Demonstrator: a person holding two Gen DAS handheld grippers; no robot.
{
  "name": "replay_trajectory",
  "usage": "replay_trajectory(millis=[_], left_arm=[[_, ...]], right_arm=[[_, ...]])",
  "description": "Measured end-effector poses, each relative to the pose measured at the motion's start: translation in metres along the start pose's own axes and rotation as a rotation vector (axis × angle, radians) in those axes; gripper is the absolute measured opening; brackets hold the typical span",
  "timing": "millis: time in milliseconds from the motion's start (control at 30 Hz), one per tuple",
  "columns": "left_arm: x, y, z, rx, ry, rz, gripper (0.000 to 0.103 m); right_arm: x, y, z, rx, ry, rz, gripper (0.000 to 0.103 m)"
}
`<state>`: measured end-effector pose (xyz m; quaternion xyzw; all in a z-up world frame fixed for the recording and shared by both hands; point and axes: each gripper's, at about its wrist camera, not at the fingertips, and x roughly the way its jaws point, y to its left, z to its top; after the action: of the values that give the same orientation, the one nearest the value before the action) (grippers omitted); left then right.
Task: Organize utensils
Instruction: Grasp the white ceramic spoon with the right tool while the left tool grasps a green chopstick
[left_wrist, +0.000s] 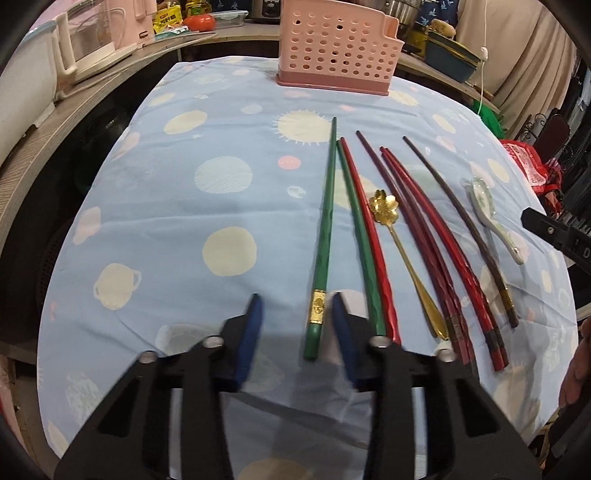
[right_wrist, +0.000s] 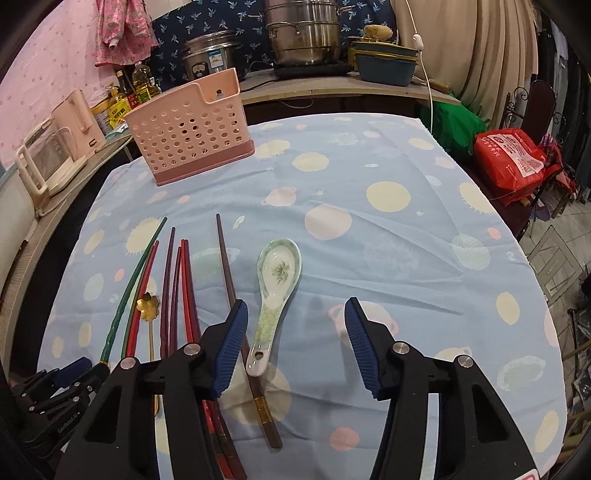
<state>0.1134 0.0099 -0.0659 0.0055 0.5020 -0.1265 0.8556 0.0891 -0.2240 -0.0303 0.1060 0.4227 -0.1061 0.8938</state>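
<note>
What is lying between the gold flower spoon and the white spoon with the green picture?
Chopsticks: between the gold flower spoon and the white spoon lie the dark red chopsticks, then one brown chopstick, in the left wrist view.

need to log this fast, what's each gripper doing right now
Left gripper: open, holding nothing, jaws either side of the green chopstick.
Right gripper: open, empty, above the ceramic spoon.
</note>
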Motion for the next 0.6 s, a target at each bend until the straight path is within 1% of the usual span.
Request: replay_trajectory(millis=[67,100,133,233,400,567,600], left_arm=[[0.000,-0.002,0.000,0.007,-0.001,-0.009,0.021],[0.000,-0.003,0.000,0.012,0.000,-0.015,0.012],[-0.001,-0.004,-0.001,0.013,0.002,-0.025,0.009],[-0.003,-0.006,-0.004,0.017,-0.001,-0.039,0.008],[-0.004,-0.004,-0.008,0.002,0.003,-0.038,0.007],[-0.004,-0.004,-0.010,-0.004,0.002,-0.040,0.007],[-0.004,-0.003,-0.010,-0.007,0.002,-0.042,0.007]], right_arm=[[0.001,0.001,-0.001,0.001,0.005,0.003,0.052],[0.002,0.001,-0.002,0.001,0.008,0.006,0.051],[0.002,0.001,-0.004,0.000,0.010,0.007,0.051],[0.004,0.000,-0.006,0.001,0.021,0.012,0.046],[0.009,-0.005,-0.006,0.020,0.034,0.026,0.040],[0.019,-0.002,-0.004,0.028,0.049,0.041,0.029],[0.021,-0.002,-0.004,0.030,0.057,0.045,0.026]])
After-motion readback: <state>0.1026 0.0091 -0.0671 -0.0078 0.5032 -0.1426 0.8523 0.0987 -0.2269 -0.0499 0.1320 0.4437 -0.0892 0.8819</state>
